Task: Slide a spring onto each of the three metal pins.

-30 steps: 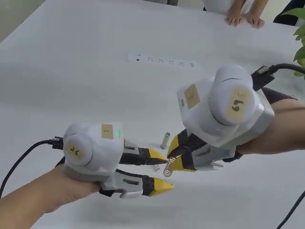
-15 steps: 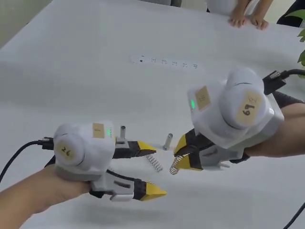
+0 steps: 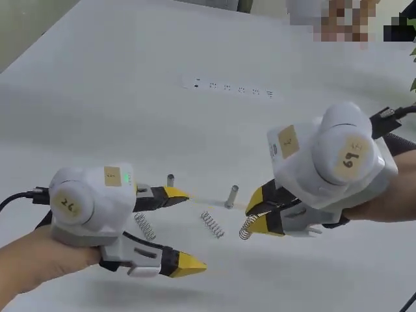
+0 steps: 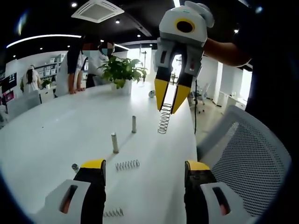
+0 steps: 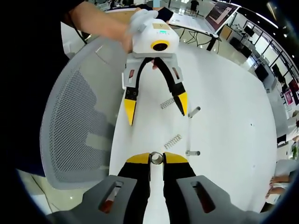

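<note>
My right tongs (image 3: 250,218) pinch a spring (image 3: 246,229) above the counter (image 3: 130,97) near a pin (image 3: 232,196), while my left tongs (image 3: 193,229) hang wide open.

Spring (image 3: 245,228) — in right hand-held gripper (image 3: 249,219)

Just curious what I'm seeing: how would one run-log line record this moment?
right hand-held gripper: shut on spring | left hand-held gripper: open, empty | table: two loose springs, two upright pins bare
</note>
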Demonstrator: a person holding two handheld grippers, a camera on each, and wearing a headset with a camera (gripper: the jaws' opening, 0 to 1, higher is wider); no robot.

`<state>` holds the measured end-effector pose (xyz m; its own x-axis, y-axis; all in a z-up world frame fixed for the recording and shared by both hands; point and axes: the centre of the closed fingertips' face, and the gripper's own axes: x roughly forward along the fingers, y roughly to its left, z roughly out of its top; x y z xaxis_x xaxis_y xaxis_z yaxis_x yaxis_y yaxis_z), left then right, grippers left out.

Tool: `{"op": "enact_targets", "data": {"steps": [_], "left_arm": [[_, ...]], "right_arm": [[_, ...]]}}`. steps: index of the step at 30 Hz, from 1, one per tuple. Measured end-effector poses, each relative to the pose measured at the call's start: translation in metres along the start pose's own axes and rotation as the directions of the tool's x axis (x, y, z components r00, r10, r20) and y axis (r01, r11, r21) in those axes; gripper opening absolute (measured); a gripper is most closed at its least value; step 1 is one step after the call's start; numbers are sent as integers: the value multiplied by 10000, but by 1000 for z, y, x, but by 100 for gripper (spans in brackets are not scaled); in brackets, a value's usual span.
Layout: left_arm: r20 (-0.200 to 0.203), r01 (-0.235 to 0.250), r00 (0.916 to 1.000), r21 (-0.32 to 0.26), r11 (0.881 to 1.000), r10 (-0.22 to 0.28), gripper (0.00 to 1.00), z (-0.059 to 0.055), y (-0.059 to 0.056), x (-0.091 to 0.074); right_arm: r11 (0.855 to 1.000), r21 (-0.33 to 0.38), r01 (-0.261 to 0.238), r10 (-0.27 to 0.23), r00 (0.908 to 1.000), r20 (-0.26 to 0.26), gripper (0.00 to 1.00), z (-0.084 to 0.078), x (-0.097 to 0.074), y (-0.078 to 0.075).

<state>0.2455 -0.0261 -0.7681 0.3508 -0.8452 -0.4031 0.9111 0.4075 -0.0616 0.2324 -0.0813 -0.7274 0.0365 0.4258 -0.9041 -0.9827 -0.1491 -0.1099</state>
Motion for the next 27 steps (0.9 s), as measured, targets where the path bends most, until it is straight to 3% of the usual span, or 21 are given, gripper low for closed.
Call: {"op": "enact_targets", "data": {"steps": [8, 18, 24, 27], "left_arm": [[-374, -485, 9982, -193, 9986, 477, 74, -15, 11, -18], [-497, -1120, 9928, -581, 9920, 1092, 87, -25, 21, -42], [-416, -1431, 9893, -831, 9862, 1401, 98, -27, 26, -50], [-534, -1435, 9889, -920, 9854, 1390, 98, -30, 26, -51]], "right_arm": [[9998, -16, 176, -176, 9998, -38, 6, -4, -3, -4], [9989, 249, 388, -389, 9992, 50, 6, -13, -9, -7], [9984, 324, 464, -465, 9989, 34, 6, -17, -11, -6], [9981, 343, 515, -515, 9987, -1, 6, -20, -13, -5]]}}
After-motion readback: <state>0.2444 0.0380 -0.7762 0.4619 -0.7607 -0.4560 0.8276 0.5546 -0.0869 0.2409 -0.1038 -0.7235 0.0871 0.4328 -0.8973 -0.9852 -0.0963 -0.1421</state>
